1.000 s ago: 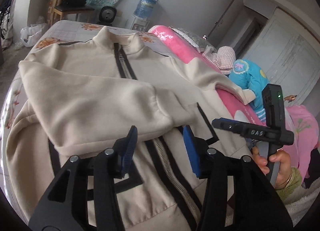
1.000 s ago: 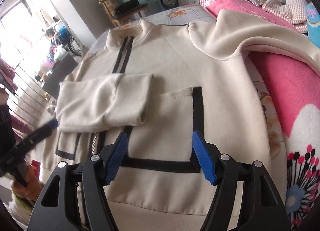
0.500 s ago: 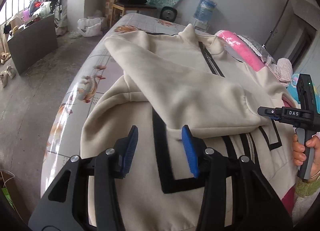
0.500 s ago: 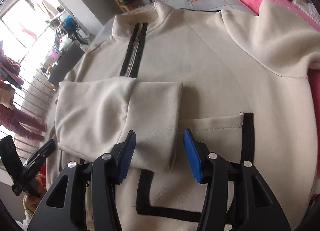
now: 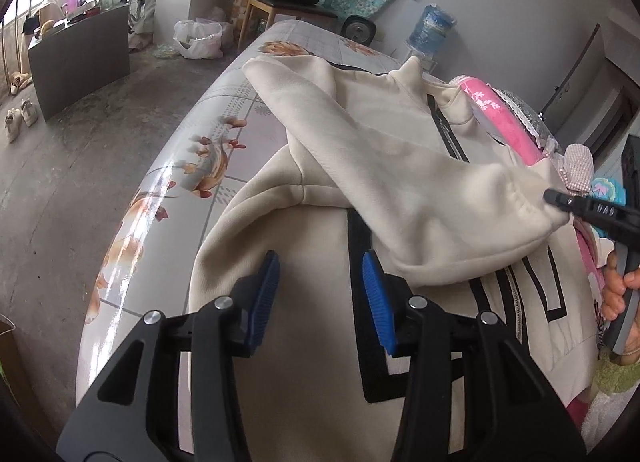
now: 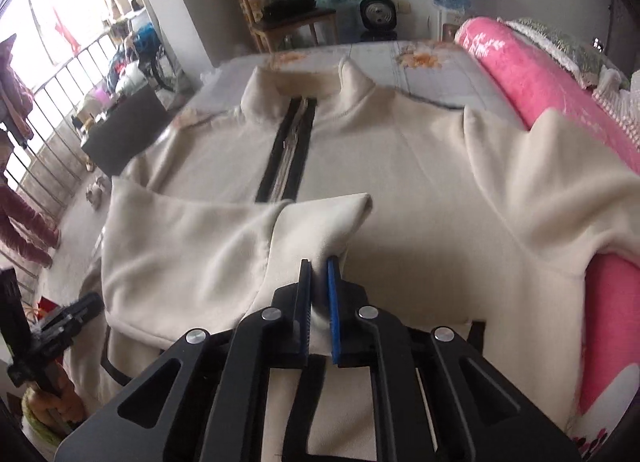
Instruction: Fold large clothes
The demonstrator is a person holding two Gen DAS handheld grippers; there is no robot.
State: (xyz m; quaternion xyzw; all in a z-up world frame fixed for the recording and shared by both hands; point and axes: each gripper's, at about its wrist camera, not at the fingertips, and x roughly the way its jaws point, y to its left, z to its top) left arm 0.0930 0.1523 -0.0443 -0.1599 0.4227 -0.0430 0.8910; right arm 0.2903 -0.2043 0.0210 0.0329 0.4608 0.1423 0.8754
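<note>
Right fingers (image 6: pixel 319 294) clamped on folded sleeve cuff (image 6: pixel 320 222), left fingers (image 5: pixel 320 294) apart above jacket (image 5: pixel 312 342), pink blanket (image 6: pixel 540 70) alongside.

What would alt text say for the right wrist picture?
The right claw is shut on the cuff of a cream jacket's folded sleeve. The jacket lies zipper-up on a bed beside a pink blanket.
</note>
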